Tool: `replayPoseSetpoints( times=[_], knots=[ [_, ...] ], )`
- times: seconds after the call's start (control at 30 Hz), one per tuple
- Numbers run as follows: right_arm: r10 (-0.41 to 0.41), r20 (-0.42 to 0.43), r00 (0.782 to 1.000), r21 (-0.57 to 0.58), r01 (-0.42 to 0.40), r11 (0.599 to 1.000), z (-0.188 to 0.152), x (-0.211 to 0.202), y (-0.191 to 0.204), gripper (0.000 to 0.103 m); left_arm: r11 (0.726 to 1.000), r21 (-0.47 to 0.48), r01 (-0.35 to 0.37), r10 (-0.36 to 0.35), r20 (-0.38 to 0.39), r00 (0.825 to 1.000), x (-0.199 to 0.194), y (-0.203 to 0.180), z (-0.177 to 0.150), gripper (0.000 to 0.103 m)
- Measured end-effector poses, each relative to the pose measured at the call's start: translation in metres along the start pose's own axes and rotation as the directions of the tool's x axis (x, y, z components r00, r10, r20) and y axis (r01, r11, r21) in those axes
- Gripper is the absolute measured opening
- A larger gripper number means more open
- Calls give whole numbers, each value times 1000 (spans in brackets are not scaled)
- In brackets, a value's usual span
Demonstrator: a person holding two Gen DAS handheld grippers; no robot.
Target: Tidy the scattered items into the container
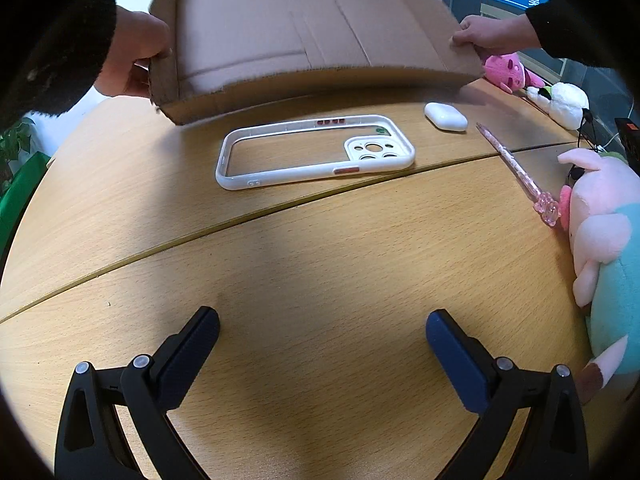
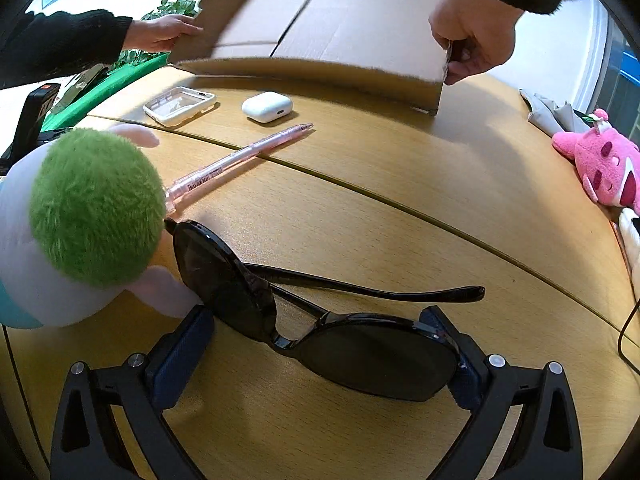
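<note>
A shallow cardboard box (image 1: 280, 36) is held tilted by two bare hands at the far side of the wooden table; it also shows in the right wrist view (image 2: 352, 20). Before it lie a white phone case (image 1: 312, 152), a white earbud case (image 1: 445, 117) and a pink pen (image 1: 516, 168). The right view shows the same phone case (image 2: 180, 105), earbud case (image 2: 267, 106) and pen (image 2: 240, 158). My left gripper (image 1: 322, 338) is open and empty above bare table. My right gripper (image 2: 320, 340) is open, with black sunglasses (image 2: 316, 320) lying between its fingers.
A plush toy with pink body (image 1: 600, 240) and green tuft (image 2: 96, 204) sits beside the sunglasses. A pink plush (image 2: 604, 164) and a white plush (image 1: 564, 102) lie at the table's edge. A seam (image 1: 240, 216) crosses the tabletop. A black cable (image 2: 626, 332) runs at the right.
</note>
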State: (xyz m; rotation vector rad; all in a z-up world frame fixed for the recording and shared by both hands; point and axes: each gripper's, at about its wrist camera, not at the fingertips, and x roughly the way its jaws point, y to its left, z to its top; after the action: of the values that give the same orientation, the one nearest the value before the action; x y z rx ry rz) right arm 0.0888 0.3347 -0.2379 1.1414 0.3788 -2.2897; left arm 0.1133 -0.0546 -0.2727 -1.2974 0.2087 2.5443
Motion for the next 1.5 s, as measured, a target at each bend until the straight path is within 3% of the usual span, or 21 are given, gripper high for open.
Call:
replayPoseSetpoints(
  times=[0.93,1.13,1.27,1.37,1.43,1.5],
  knots=[
    [-1,-1,1000,4,1,1000,-1,0,-2,103,1000,0,0,0,0,1000,1,-1,0,103],
    [-34,-2,999,44,34,998,0,1,2,103,1000,-14,-10,10,0,1000,2,-3,0,103],
    [-18,-67,998,33,20,999,-3,-6,2,103,999,-43,-32,32,0,999,2,-5,-1,103],
    [-31,-119,992,96,43,994,-16,-19,-5,103,998,-45,-35,33,-41,999,-4,-10,-4,103],
    [6,-161,987,197,26,980,-25,-39,-12,103,995,-65,-70,65,-82,994,-16,-15,-4,102],
    [16,-159,987,313,35,949,-28,-70,-17,103,994,-98,-55,47,-86,995,-40,-23,4,102]
  ],
)
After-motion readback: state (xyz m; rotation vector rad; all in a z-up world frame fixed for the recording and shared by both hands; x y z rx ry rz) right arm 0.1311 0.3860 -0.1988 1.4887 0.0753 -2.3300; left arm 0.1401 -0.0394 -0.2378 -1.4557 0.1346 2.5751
